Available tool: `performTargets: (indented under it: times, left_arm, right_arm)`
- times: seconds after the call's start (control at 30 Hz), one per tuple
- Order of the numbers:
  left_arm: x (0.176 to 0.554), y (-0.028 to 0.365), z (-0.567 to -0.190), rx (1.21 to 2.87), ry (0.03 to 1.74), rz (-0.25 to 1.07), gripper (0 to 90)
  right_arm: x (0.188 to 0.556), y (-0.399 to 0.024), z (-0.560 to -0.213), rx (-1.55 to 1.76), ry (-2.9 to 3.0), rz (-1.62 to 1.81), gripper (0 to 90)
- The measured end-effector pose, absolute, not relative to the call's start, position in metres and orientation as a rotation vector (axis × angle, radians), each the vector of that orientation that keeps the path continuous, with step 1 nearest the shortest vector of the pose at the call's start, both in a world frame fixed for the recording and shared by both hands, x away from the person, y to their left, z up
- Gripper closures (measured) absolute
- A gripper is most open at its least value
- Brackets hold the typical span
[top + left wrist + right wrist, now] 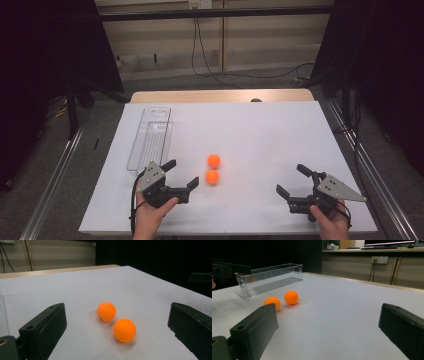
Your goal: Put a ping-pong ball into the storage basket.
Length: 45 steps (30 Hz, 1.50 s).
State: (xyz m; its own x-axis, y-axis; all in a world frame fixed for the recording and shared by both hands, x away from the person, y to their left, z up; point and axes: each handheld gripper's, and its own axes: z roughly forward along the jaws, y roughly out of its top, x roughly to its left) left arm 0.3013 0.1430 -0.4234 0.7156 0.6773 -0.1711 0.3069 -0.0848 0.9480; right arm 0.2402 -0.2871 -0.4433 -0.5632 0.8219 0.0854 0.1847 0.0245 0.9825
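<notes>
High view: both orange balls (213, 168) lie on the worktop (260, 135) right of the empty clear bin (150, 137); left gripper (181, 174) spread wide beside them, right gripper (292, 179) spread, nothing binned yet.

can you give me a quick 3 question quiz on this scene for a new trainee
1. True or false: both orange balls already lie inside the clear bin.
2. Multiple choice: which gripper is closer to the two balls? A) left gripper B) right gripper C) both equally far
3. Short answer: are the left gripper's jaws open or shut, and do they hold anything?

Key
1. False. The near ball and the far ball sit on the white table cover, to the right of the bin.
2. A. Its jaws point at the balls from just beside them.
3. Open, holding nothing; in the left gripper view both balls lie between and beyond the jaws.
</notes>
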Motion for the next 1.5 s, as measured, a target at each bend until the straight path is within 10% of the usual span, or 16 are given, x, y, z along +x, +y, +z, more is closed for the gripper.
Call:
performTargets:
  times: [1.5]
  left_arm:
    - [0.314, 0.11, -0.432, 1.841, 0.808, 0.342, 2.6]
  right_arm:
    - [0.24, -0.287, -0.443, 1.02, 1.786, 1.581, 1.8]
